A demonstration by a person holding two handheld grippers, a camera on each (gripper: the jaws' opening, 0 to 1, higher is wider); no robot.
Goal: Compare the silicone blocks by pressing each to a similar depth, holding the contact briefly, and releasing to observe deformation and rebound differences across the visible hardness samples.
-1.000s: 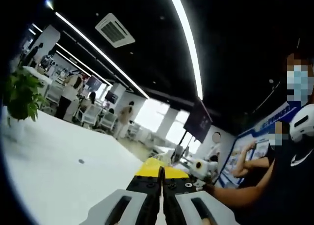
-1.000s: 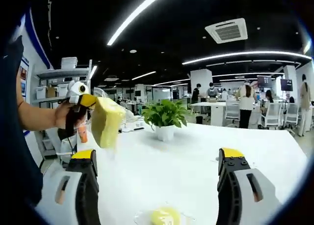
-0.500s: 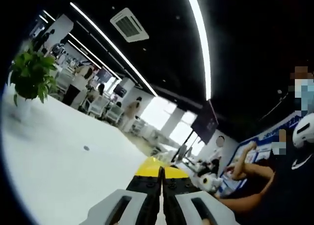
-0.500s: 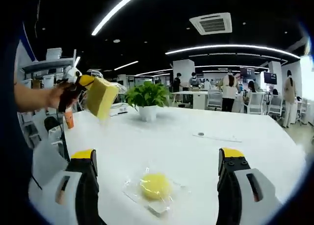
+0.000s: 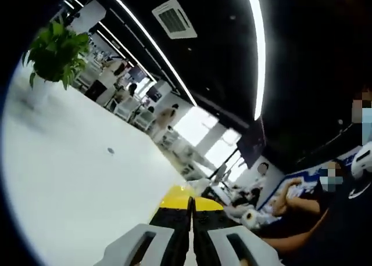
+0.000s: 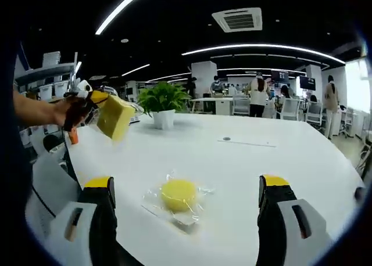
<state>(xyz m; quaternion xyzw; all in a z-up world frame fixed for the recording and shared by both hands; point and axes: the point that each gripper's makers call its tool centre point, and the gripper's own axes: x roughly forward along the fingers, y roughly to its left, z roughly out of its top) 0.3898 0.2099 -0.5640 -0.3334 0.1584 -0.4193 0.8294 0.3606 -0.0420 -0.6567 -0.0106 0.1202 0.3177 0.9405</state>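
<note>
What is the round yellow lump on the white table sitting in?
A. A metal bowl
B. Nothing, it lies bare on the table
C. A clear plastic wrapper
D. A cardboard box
C: in the right gripper view the round yellow lump lies inside a crinkled clear plastic wrapper spread flat on the white table.

round block point(image 6: 178, 194) lying in its wrapper point(image 6: 174, 207) on the table point(image 6: 290, 167), near | square block point(image 6: 115, 117) hanging above the table's left edge in the left gripper point(image 6: 93, 97) | potted plant point(image 6: 163, 103) standing far behind
</note>
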